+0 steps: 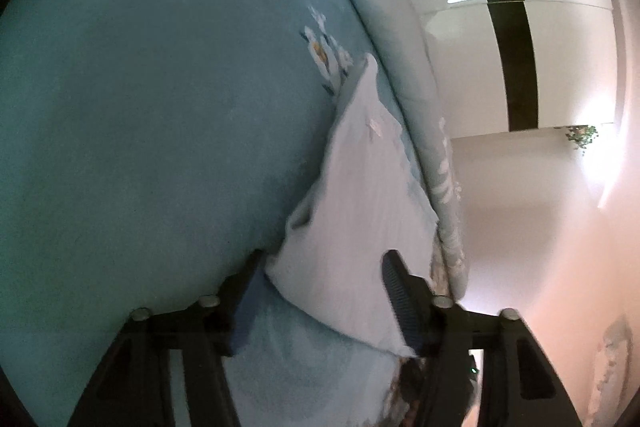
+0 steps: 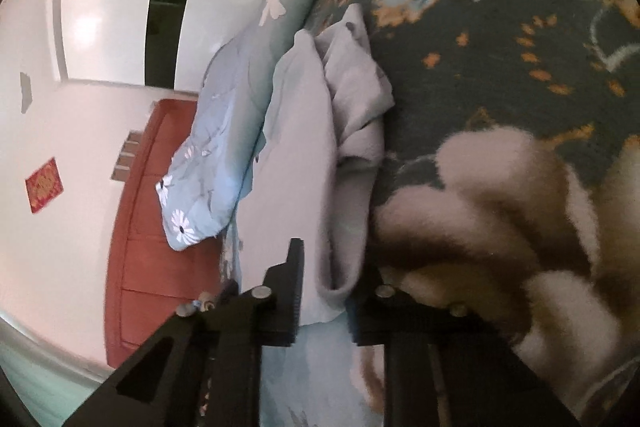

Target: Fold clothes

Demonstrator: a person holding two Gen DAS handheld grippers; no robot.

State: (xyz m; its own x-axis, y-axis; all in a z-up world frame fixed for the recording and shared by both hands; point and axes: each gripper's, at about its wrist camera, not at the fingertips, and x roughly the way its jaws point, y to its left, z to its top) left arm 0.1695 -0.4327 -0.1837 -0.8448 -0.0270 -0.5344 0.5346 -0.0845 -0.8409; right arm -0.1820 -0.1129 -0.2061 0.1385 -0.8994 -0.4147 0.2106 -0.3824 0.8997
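A pale lilac-white garment (image 1: 360, 195) lies folded on the blue bed sheet (image 1: 140, 127). My left gripper (image 1: 324, 267) straddles its near corner with the jaws wide apart, one finger each side of the cloth. In the right wrist view the same garment (image 2: 296, 163) runs away from me, bunched at its far end. My right gripper (image 2: 332, 267) has the garment's near edge between its jaws, which stand apart around the cloth.
A blue floral quilt (image 2: 208, 163) hangs over the bed edge. A dark floral blanket (image 2: 500, 39) with white flower print lies to the right. A red-brown door (image 2: 152, 227), white walls and a black stripe (image 1: 504, 27) lie beyond.
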